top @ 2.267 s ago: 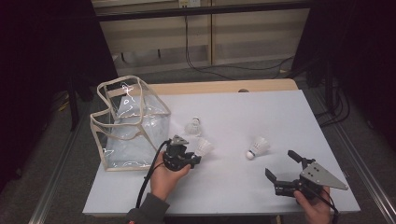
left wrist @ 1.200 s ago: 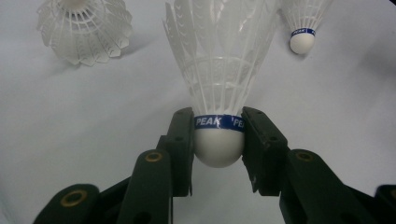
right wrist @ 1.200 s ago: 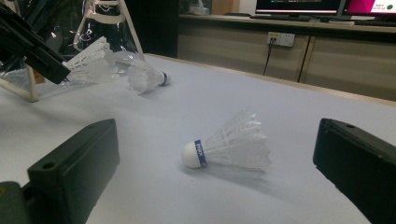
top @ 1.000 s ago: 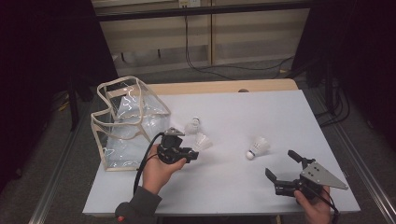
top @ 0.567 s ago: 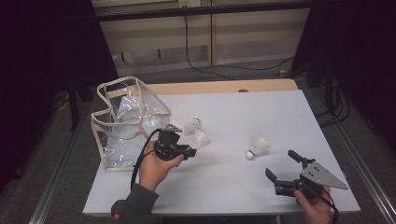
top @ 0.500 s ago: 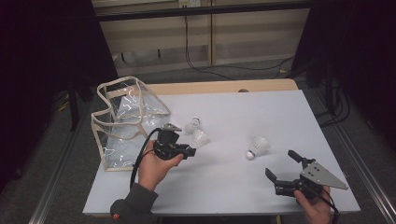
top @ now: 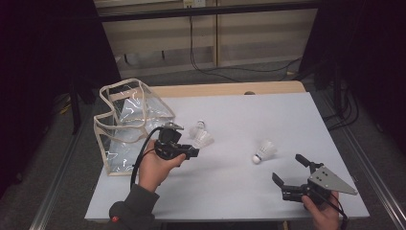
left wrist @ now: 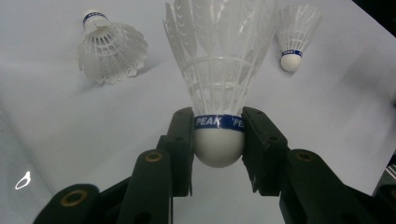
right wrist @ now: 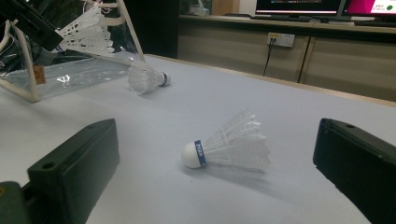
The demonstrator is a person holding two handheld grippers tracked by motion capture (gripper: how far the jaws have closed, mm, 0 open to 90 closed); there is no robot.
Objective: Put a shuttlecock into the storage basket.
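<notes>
Right gripper [top: 293, 175] sits at the near right of the table [top: 249, 196], at roughly 5 o'clock in the high view, jaws spread wide with nothing between them. In the right gripper view, a shuttlecock [right wrist: 229, 147] lies on its side ahead of those jaws, well apart from both, cork pointing toward 9 o'clock and skirt toward 3 o'clock, long axis near level. Bare white surface surrounds it on all sides; the table's right edge and near edge stand close to this gripper.

Left gripper [top: 195, 152] is at about 8 o'clock in the high view, carried in a hand [top: 155, 165]. The left gripper view shows its jaws clamped on the cork of a held shuttlecock [left wrist: 219, 88], at the blue band reading PEAK, skirt rising toward 12 o'clock, long axis in line with the jaws.

Beyond it, a third shuttlecock [top: 197, 128] rests just past the held one, cork away from the person.

A clear plastic bag [top: 127, 122] with cream trim stands at 10 o'clock, against the table's left edge. Open surface runs to the far edge.
</notes>
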